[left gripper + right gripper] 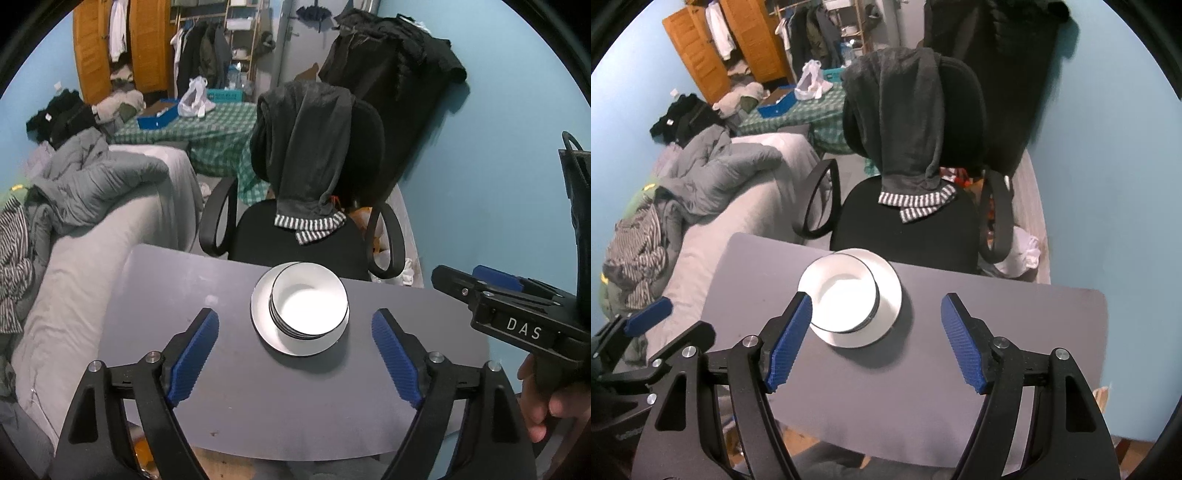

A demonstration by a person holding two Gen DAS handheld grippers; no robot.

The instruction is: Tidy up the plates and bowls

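A stack of white bowls (310,300) with dark rims sits on a white plate (263,317) near the far edge of the grey table (184,288). The stack also shows in the right wrist view (842,295), on its plate (886,295). My left gripper (295,354) is open and empty, held above the table just short of the stack. My right gripper (877,339) is open and empty, above the table near the stack's right side. The right gripper shows from the side in the left wrist view (517,306).
A black office chair (314,206) draped with a dark garment stands behind the table. A bed (92,229) with grey bedding lies to the left. A blue wall (498,184) is on the right. The left gripper's blue pad (646,317) shows at the left of the right wrist view.
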